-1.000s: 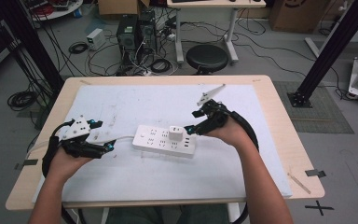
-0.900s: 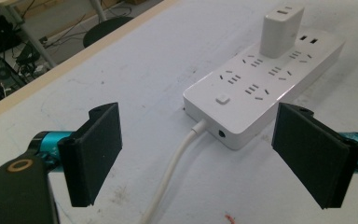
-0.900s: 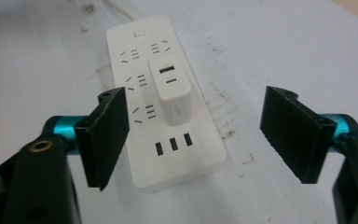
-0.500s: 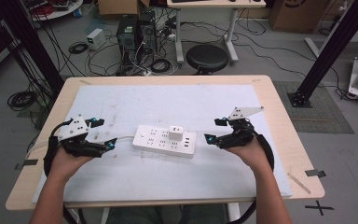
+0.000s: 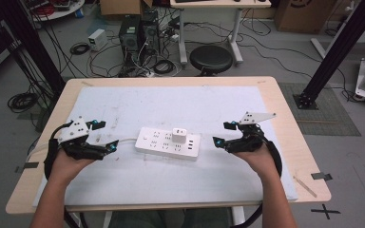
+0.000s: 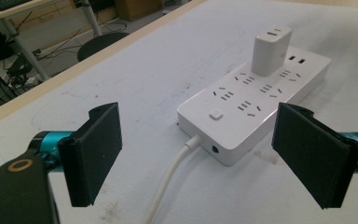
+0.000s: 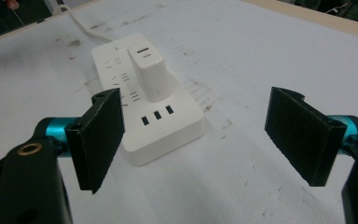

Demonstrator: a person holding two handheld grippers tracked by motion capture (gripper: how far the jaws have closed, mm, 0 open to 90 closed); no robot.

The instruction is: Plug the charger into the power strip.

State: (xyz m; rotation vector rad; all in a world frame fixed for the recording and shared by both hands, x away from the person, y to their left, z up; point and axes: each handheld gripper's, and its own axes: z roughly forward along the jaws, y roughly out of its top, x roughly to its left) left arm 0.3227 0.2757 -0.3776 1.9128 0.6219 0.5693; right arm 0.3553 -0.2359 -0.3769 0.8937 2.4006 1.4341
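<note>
Right hand-held gripper (image 5: 222,133) farther right of the power strip (image 5: 168,142) than before, jaws spread, empty.

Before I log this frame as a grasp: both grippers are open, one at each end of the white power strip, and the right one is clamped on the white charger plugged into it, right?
Not quite. The right gripper holds nothing: in the right gripper view its jaws stand wide apart, short of the strip's end, with the charger untouched. The rest stands: the left gripper is open too, and the power strip lies between them.
</note>
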